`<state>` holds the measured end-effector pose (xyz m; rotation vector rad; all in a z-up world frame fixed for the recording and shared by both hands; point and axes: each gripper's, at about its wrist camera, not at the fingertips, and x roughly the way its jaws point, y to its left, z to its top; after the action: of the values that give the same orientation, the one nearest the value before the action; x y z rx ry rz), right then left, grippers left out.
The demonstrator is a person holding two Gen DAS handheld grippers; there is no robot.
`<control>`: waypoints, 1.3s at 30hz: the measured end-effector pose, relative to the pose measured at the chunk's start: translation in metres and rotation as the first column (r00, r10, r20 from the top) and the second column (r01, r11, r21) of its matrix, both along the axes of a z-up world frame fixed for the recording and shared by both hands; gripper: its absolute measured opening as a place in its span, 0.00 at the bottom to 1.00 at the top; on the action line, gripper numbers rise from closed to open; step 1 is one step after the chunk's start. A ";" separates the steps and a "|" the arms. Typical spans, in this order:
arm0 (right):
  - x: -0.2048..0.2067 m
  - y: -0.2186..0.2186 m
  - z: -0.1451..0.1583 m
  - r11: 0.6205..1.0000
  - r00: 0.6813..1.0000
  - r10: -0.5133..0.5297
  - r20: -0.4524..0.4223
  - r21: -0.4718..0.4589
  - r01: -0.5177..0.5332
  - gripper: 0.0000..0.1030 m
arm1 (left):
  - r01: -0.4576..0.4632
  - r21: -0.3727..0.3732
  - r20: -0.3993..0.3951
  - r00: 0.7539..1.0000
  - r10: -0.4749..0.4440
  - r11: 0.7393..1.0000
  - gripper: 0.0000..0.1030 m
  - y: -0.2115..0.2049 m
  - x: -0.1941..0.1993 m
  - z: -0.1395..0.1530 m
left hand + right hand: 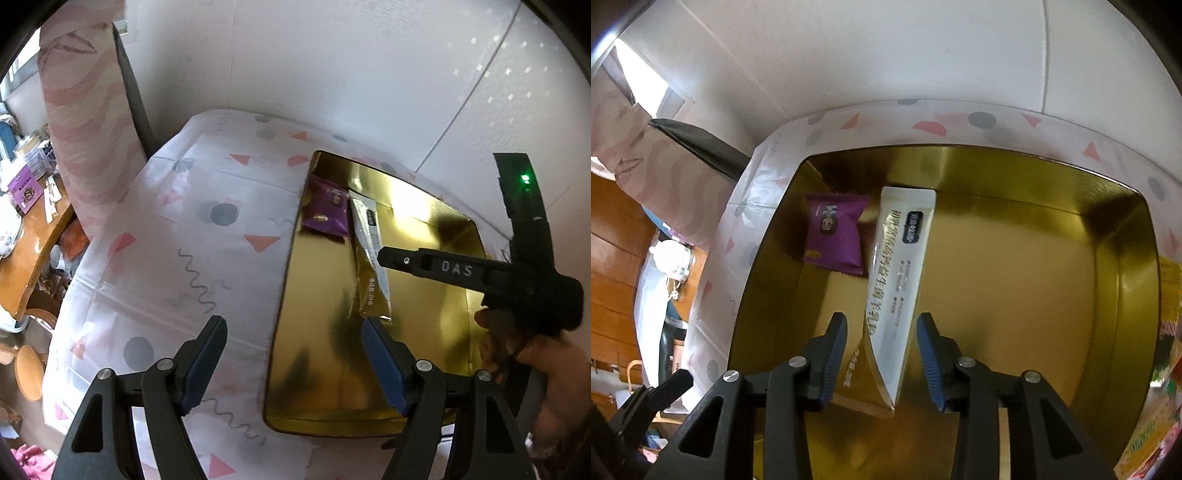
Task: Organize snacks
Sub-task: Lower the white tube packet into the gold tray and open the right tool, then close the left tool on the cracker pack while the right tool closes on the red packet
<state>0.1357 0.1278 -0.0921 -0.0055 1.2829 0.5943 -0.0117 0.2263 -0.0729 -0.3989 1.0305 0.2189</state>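
Your main risk is the long white sachet (903, 273) itself. It lies in the gold tray (1123, 280) with its far end up against the back wall beside the purple snack packet (836, 230), and its near end reaches between the fingers of your right gripper (882, 354). If you lift away at a slant, a finger pad could catch that near corner and drag or flip the sachet out of line, or nudge it onto the purple packet. A straight pull back and up looks like the safest exit. The tray is glossy and mirror-like, so a light packet probably slides easily at the slightest brush, and reflections can mislead you about where its edge really sits.

Your right gripper is released: the blue pads stand apart on either side of the sachet's near end with a visible gap on both sides, so nothing is pinched. Whether the sachet lies fully flat on the tray floor or leans a little, I cannot tell.

Your left gripper (293, 363) is spread wide and empty, hovering over the near left edge of the tray and the patterned cloth (184, 240) on the bench, touching nothing.
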 end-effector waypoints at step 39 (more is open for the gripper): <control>-0.084 -0.334 0.042 0.817 0.809 -0.576 0.116 0.053 0.574 0.40 | 0.409 0.097 0.032 0.910 -0.414 0.907 0.88 -0.183 0.035 0.018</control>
<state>0.0519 -0.2059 -0.0503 0.3468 1.0789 0.0725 0.0232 0.0434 -0.0551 -0.0980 1.0259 -0.1258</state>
